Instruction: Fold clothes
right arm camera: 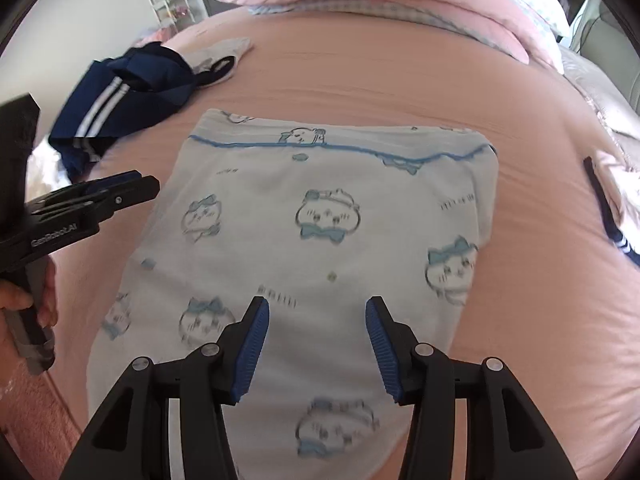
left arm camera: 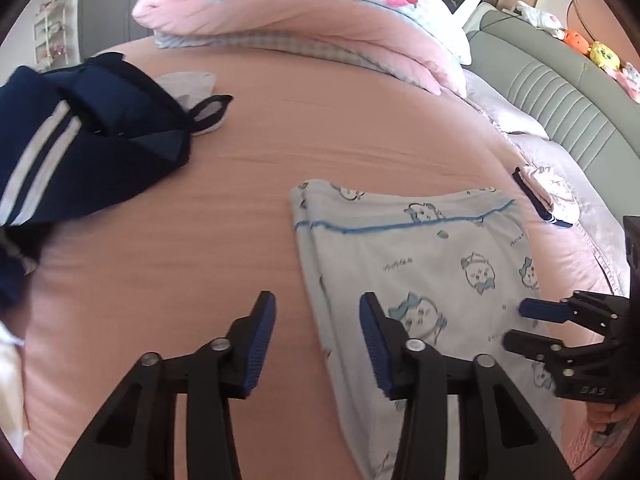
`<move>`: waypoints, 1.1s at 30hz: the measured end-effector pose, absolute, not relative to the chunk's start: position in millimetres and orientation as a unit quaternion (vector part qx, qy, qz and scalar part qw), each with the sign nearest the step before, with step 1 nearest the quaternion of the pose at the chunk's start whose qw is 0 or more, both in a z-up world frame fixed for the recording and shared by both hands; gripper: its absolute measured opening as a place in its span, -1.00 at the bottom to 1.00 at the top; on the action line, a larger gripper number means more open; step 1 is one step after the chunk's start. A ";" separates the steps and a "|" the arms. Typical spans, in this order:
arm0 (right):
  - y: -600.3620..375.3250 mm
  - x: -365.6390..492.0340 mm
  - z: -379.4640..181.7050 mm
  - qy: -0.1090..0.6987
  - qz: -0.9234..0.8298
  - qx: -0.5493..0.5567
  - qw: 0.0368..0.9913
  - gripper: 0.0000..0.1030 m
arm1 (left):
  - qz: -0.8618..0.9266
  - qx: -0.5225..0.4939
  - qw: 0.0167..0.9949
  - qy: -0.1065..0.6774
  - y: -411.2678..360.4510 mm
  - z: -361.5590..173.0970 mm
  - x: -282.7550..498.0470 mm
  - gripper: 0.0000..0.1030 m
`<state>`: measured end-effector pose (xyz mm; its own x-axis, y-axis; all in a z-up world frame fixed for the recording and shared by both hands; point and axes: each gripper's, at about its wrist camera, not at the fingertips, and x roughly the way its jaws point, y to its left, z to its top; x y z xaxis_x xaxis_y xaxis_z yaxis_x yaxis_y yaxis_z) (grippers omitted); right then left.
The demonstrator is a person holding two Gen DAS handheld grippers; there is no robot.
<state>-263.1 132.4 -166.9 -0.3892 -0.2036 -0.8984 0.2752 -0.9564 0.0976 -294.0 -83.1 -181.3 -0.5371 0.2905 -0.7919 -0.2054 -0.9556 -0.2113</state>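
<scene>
Garment (right arm camera: 320, 240) on bed (right arm camera: 380, 80)

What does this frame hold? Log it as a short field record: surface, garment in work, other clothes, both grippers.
surface: bed with pink sheet
garment in work: white cartoon-print garment, lying flat, blue piping near its far edge
other clothes: navy garment with white stripes, crumpled at the left; small white piece behind it
bedding: folded pink quilt at the far side
left gripper: open, empty, over the garment's left edge
right gripper: open, empty, above the garment
</scene>
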 end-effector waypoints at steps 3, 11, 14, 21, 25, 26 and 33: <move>136.2 -294.4 -168.6 0.002 -0.835 0.536 0.123 -0.04 | 0.873 -0.463 0.147 -0.053 -83.0 -183.0 -305.8 -0.38; 108.7 -348.9 -164.5 0.015 -0.822 0.543 0.171 -0.03 | 0.864 -0.472 0.167 -0.062 -75.2 -190.0 -340.1 -0.89; 100.6 -355.5 -174.0 0.024 -0.815 0.553 0.173 -0.03 | 0.861 -0.475 0.172 -0.048 -71.5 -190.8 -345.6 -0.98; 103.9 -355.1 -182.6 0.033 -0.815 0.547 0.187 -0.01 | 0.870 -0.464 0.165 0.016 -68.5 -177.5 -353.9 -0.98; 107.5 -353.4 -180.2 0.039 -0.817 0.544 0.188 0.00 | 0.849 -0.503 0.152 0.062 -65.3 -196.2 -359.2 -0.91; 108.2 -353.2 -179.1 0.041 -0.818 0.543 0.186 0.00 | 0.852 -0.498 0.146 0.060 -68.3 -190.1 -355.2 -0.91; 126.8 -299.6 -175.9 0.047 -0.812 0.553 0.181 0.00 | 0.851 -0.474 0.221 0.055 -58.5 -171.7 -291.4 -0.91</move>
<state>-299.6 126.8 -175.8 -0.3224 -0.2423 -0.9151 0.3463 -0.9299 0.1242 -291.4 -58.5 -171.7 -0.4536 0.3240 -0.8302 -0.4277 -0.8964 -0.1162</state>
